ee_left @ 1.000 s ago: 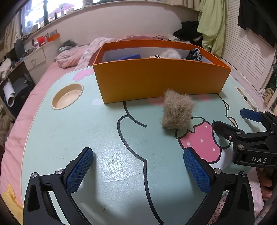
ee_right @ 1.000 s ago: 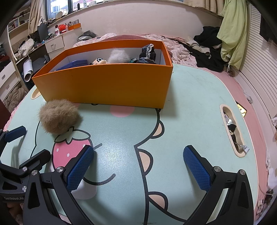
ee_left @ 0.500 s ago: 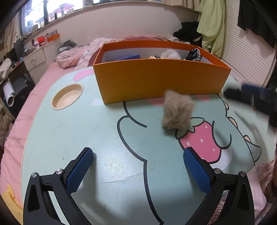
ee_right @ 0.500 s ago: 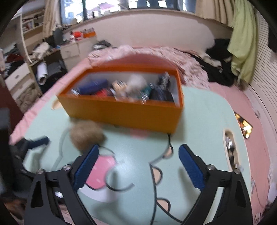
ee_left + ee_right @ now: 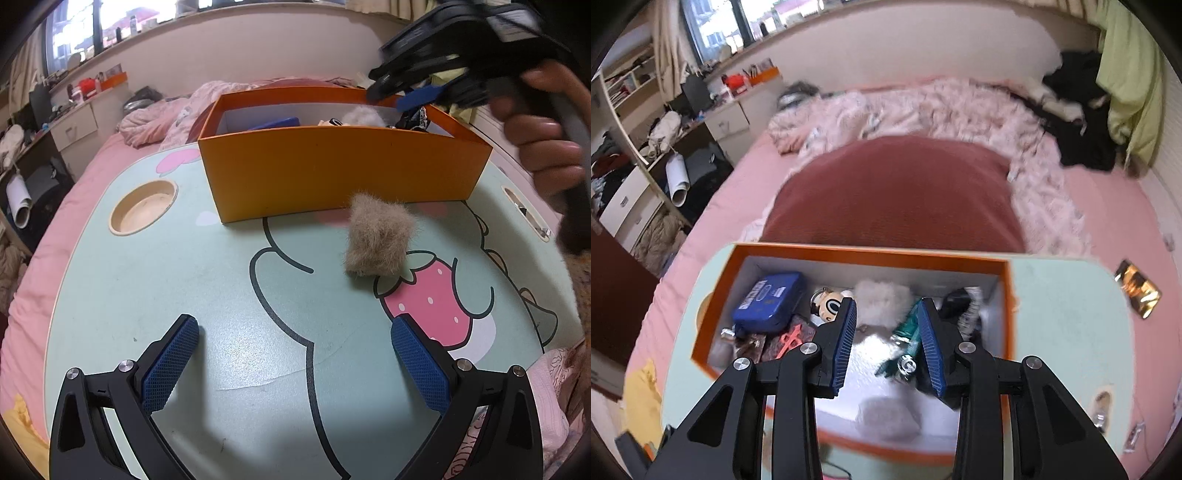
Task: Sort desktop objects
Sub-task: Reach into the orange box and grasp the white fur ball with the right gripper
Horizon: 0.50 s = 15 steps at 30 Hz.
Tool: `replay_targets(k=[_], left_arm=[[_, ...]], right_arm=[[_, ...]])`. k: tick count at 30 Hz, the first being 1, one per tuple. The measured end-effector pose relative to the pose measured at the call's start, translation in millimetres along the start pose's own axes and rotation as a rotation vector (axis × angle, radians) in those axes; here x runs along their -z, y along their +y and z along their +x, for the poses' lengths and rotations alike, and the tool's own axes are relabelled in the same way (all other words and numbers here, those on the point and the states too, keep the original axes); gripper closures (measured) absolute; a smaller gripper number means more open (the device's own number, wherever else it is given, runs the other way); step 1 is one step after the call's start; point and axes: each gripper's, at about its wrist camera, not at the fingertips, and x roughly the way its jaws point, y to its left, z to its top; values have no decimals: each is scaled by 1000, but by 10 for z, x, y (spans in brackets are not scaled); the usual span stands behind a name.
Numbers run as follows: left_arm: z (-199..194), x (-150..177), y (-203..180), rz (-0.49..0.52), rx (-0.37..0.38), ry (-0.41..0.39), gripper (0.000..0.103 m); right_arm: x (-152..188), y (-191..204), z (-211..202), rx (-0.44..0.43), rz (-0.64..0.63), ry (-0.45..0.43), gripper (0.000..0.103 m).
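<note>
A tan furry clump (image 5: 380, 240) sits on the mint-green cartoon table (image 5: 184, 280), just in front of the orange box's (image 5: 343, 173) long wall, at the printed strawberry's top. The open box holds a blue case (image 5: 772, 301), a white fluffy ball (image 5: 882, 297), a small figurine head (image 5: 829, 304), a red clip (image 5: 790, 338) and dark fabric (image 5: 966, 306).

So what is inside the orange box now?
The orange box holds a blue case, a white fluffy ball, a small figure, a teal item and dark fabric. The right gripper covers part of the floor.
</note>
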Motion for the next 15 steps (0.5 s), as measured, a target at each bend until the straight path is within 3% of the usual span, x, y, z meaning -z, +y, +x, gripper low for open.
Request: replay_targets(k=[2,8,11,15], left_arm=[[2,-7,-5,1,1,-1,0],[5,-24,-25,2,1,-2,0],[3,-29,-32,3,2,-3,0],[9,-45,-43,3,4,-4,0]], right_arm=[[-34,1,136,3,13,32,67],[-90,115,406,120,-51,56,67],[-86,110,536,77,-37,116,70],[-67,67,369,45,-30,66,72]])
